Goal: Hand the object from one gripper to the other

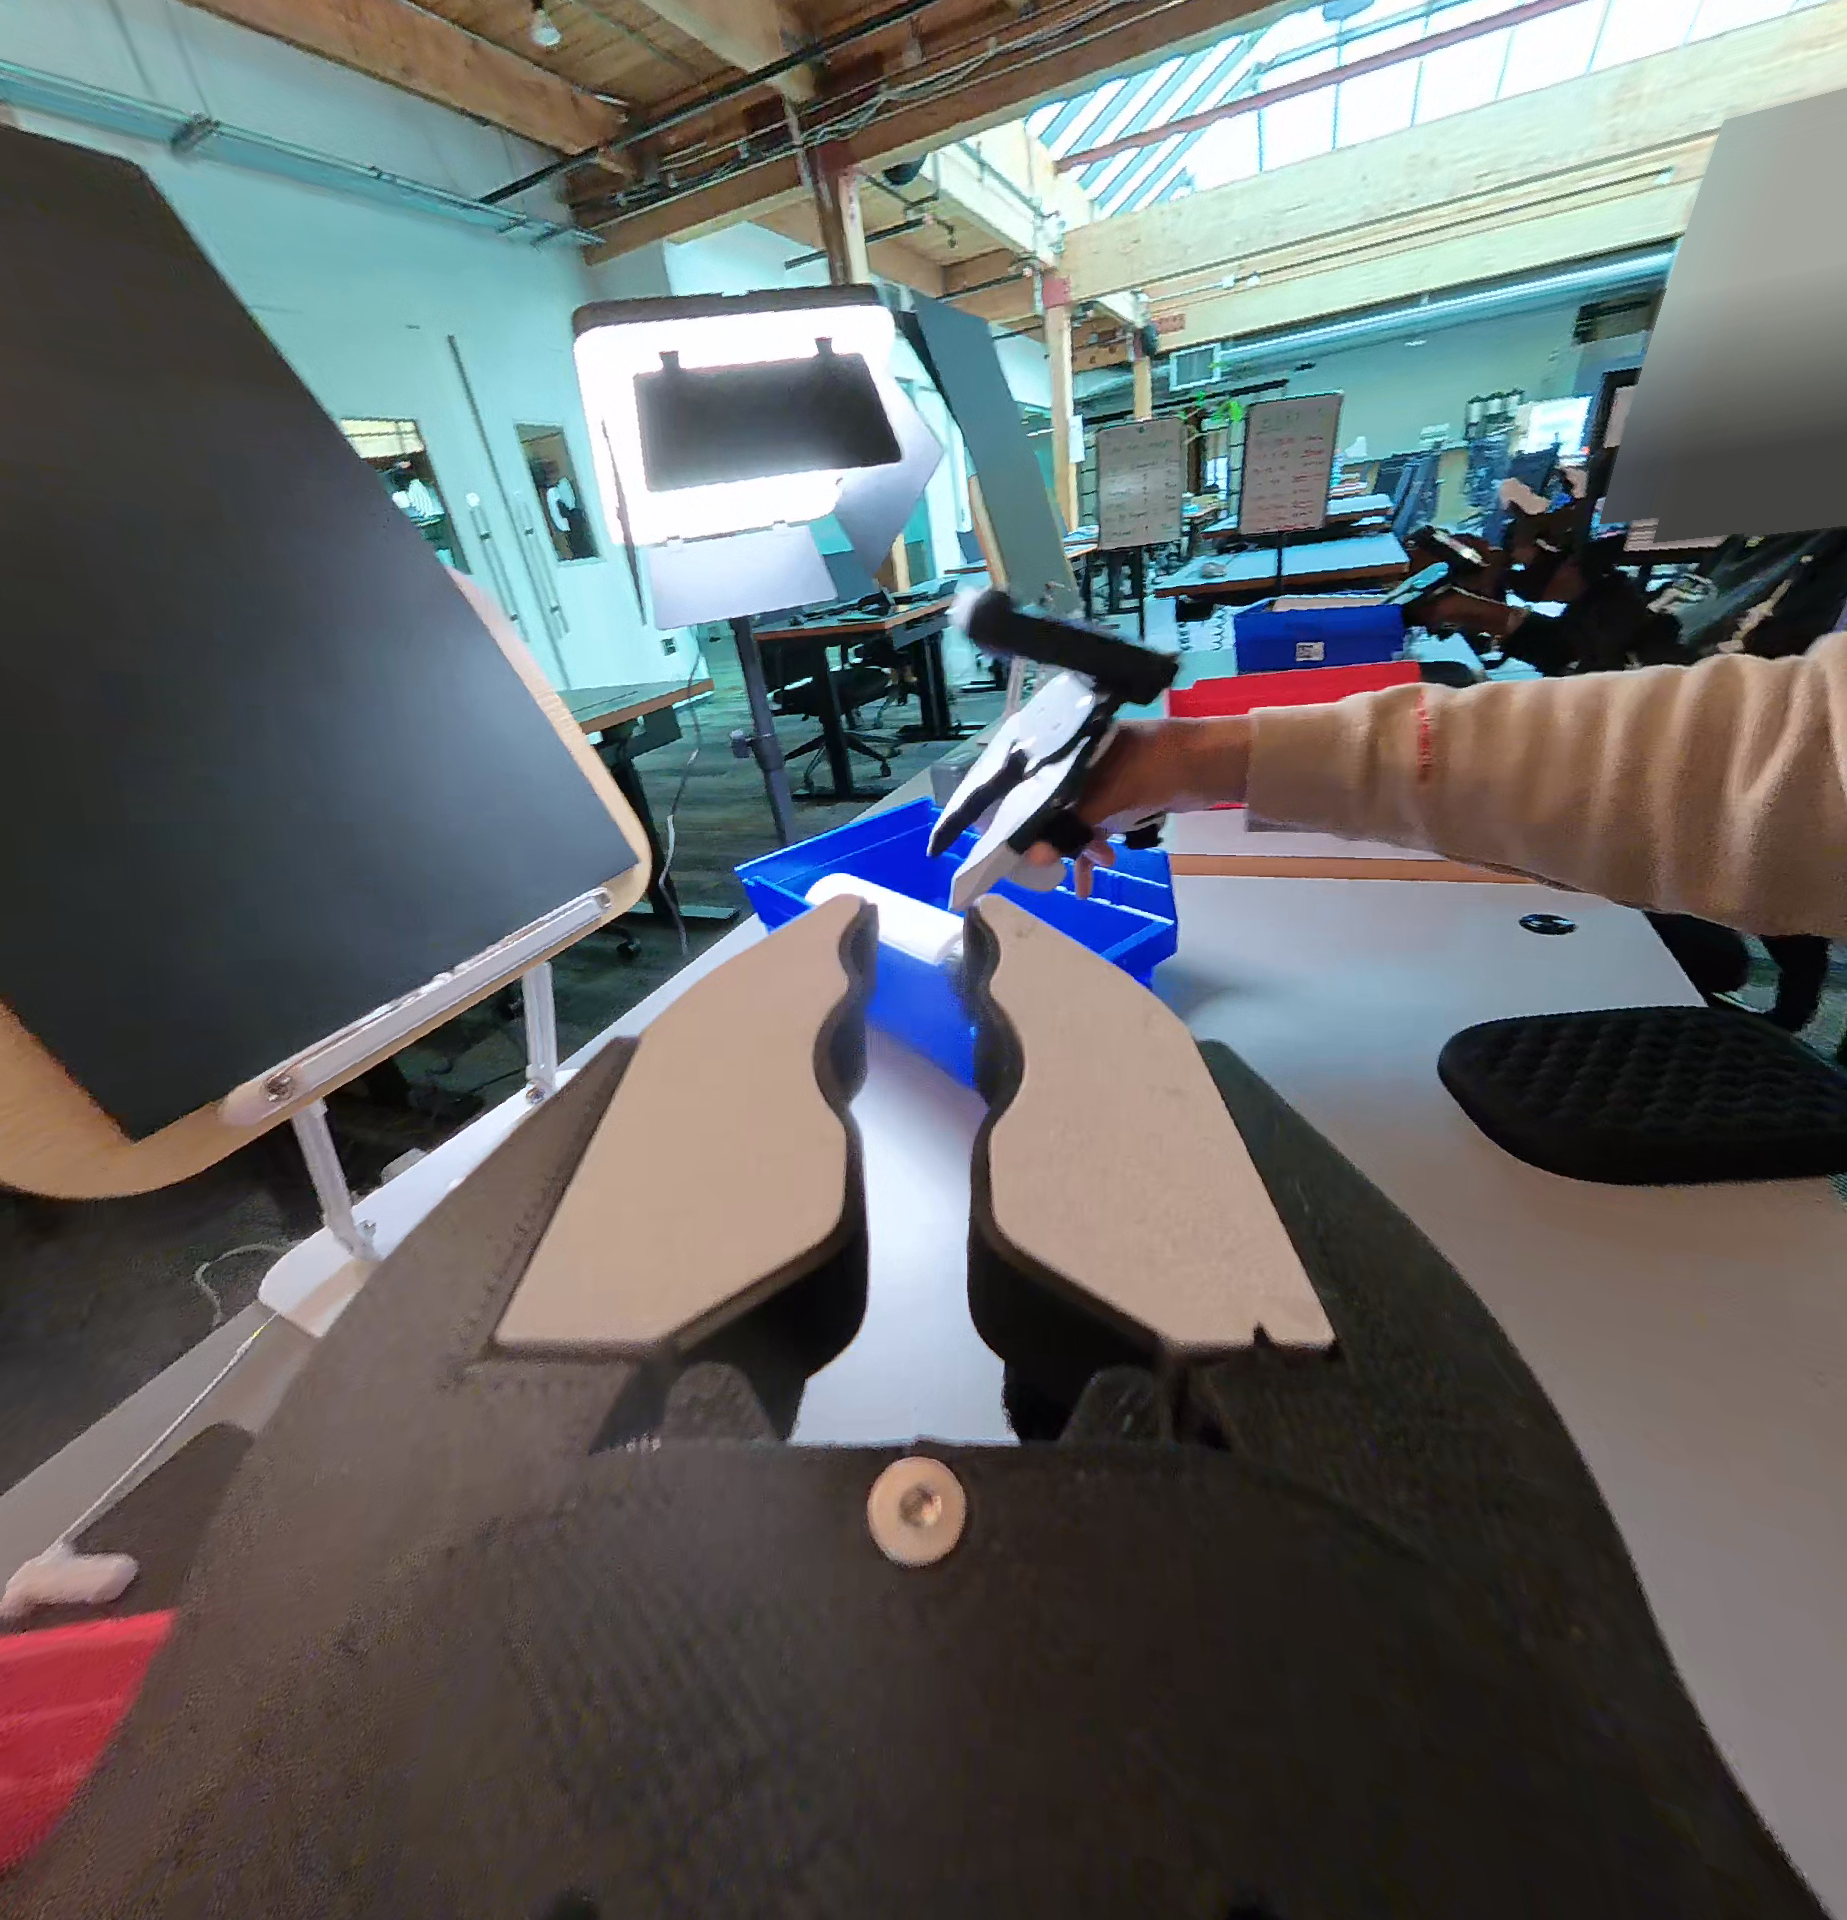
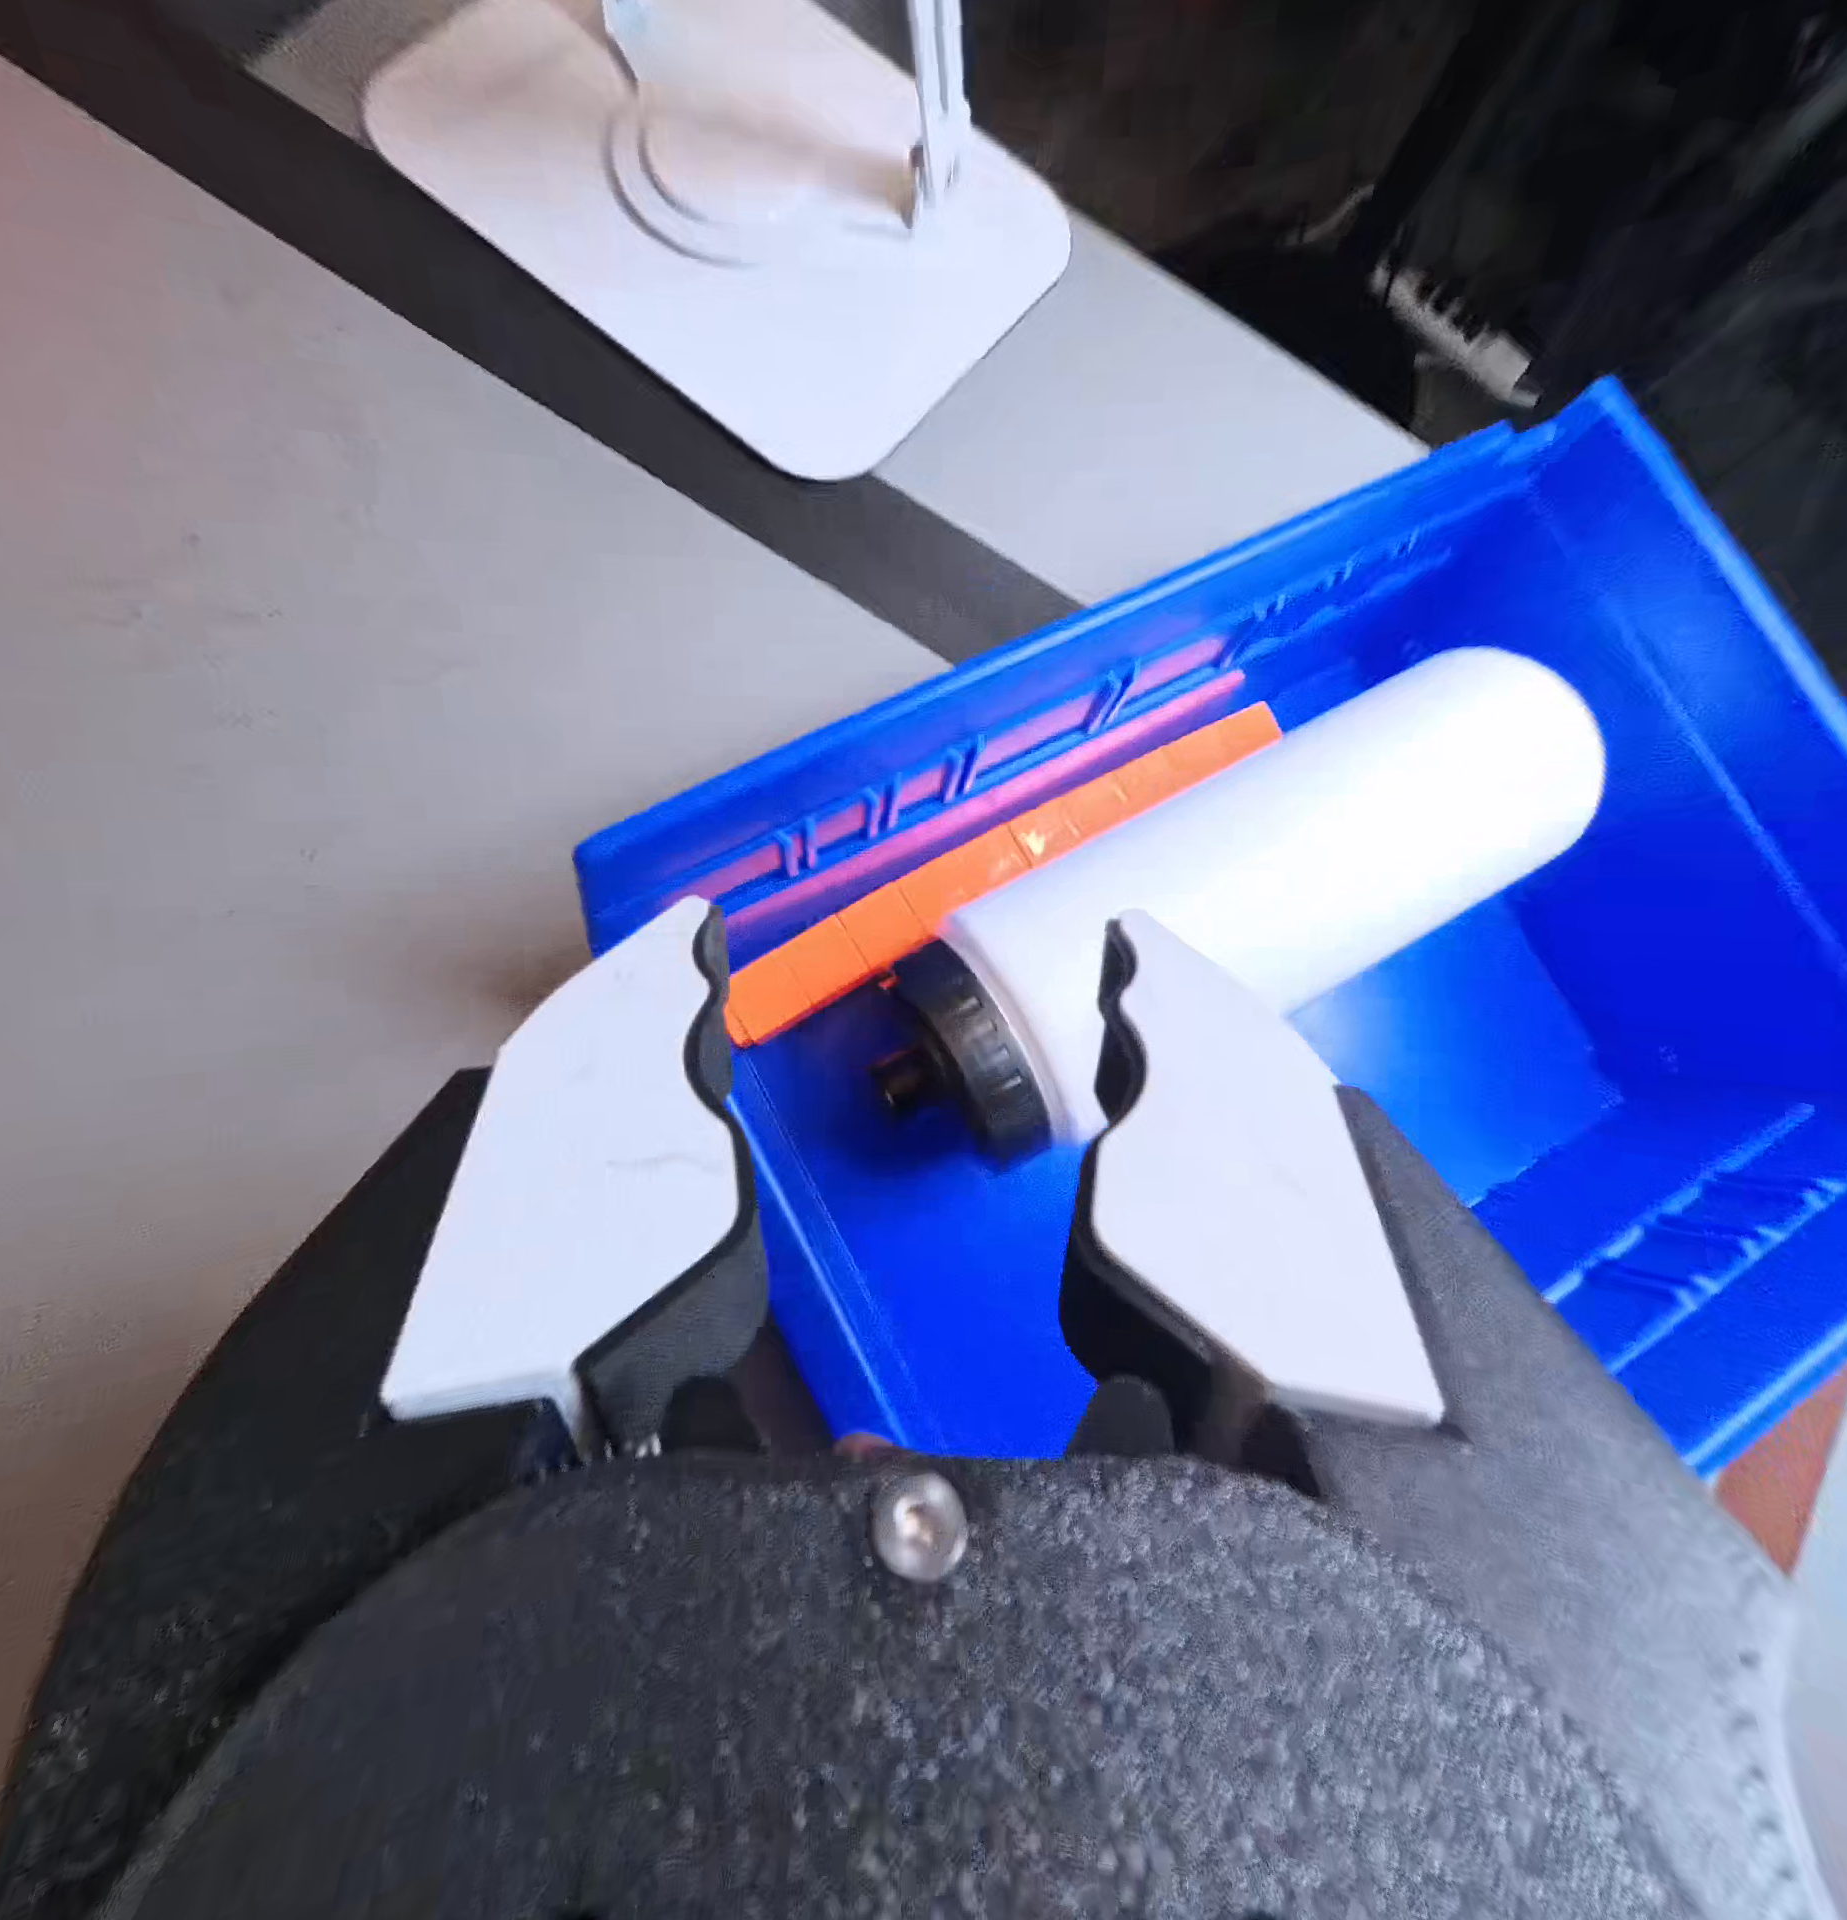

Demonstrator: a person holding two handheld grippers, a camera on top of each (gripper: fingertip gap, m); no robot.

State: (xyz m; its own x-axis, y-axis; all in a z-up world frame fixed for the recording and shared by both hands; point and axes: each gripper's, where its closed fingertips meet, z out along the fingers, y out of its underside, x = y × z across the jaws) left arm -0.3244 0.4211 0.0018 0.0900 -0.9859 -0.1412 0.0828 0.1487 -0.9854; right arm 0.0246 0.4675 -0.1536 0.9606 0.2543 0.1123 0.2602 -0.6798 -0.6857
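Note:
A white cylinder (image 2: pixel 1314 831) with a black ribbed cap (image 2: pixel 986 1049) lies in a blue bin (image 2: pixel 1677 727), beside an orange strip (image 2: pixel 1002 862). My right gripper (image 2: pixel 914 935) is open and empty just above the cylinder's capped end, with one finger on each side and neither touching it. In the left wrist view, the right gripper (image 1: pixel 955 873) points down into the blue bin (image 1: pixel 1106 935), held by a hand in a cream sleeve. My left gripper (image 1: pixel 921 930) hovers over the table short of the bin, narrowly open and empty. The cylinder (image 1: pixel 846 891) shows beyond its tips.
A black board on a wooden stand (image 1: pixel 223 623) stands close on the left. A black mesh pad (image 1: pixel 1667 1091) lies at the right on the grey table (image 1: pixel 1418 987). A red bin (image 1: pixel 1293 686) and another blue bin (image 1: pixel 1314 634) stand behind. A white stand base (image 2: pixel 732 260) sits past the bin. There is about 40 centimeters between the tips of the two grippers.

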